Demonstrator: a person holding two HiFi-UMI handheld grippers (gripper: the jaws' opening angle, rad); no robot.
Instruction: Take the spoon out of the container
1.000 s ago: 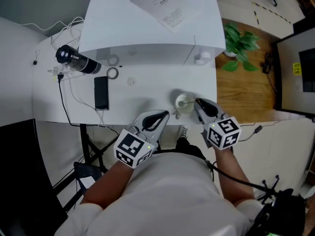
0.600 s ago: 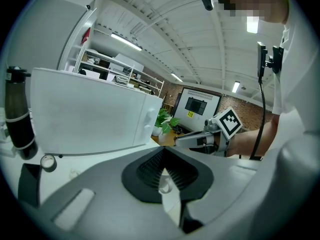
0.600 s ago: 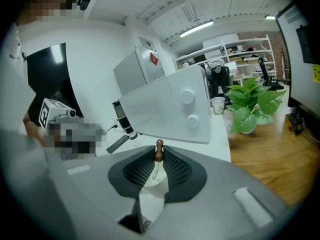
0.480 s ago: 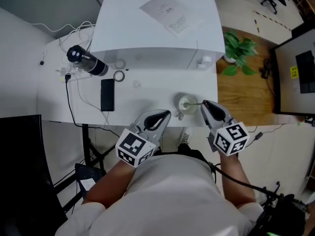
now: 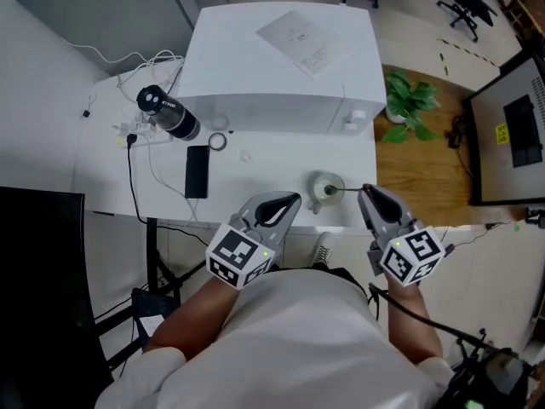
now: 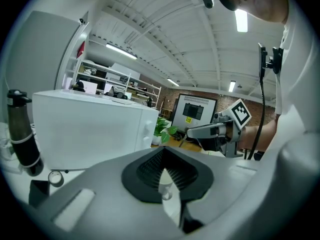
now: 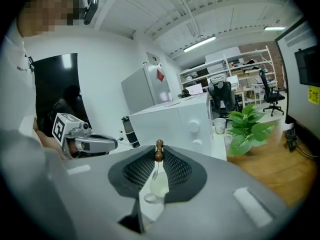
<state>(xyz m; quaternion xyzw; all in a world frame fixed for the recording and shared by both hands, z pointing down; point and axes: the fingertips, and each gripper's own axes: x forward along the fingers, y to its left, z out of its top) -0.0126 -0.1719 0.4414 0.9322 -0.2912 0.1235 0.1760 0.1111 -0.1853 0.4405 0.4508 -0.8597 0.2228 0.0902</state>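
Observation:
A small white cup (image 5: 322, 187) stands near the table's front edge. A thin spoon (image 5: 345, 189) leans out of it to the right. My right gripper (image 5: 365, 192) is shut on the spoon's handle end. In the right gripper view the brown beaded handle tip (image 7: 158, 151) is pinched between the jaws, and the shaft runs down into the cup (image 7: 160, 189). My left gripper (image 5: 287, 199) hovers left of the cup, apart from it, shut with nothing in it. The cup (image 6: 165, 184) shows through the gap below its jaw tips.
A big white box (image 5: 281, 75) with a paper sheet (image 5: 305, 41) on top fills the back of the table (image 5: 255, 186). Left of it lie a black bottle (image 5: 169, 113), a black phone (image 5: 197, 171), a tape ring (image 5: 218, 141) and cables. A potted plant (image 5: 409, 100) stands to the right on the floor.
My right gripper has drawn back to the right from the cup, and the spoon handle now shows between them. The left gripper has held its place. The head camera has shifted.

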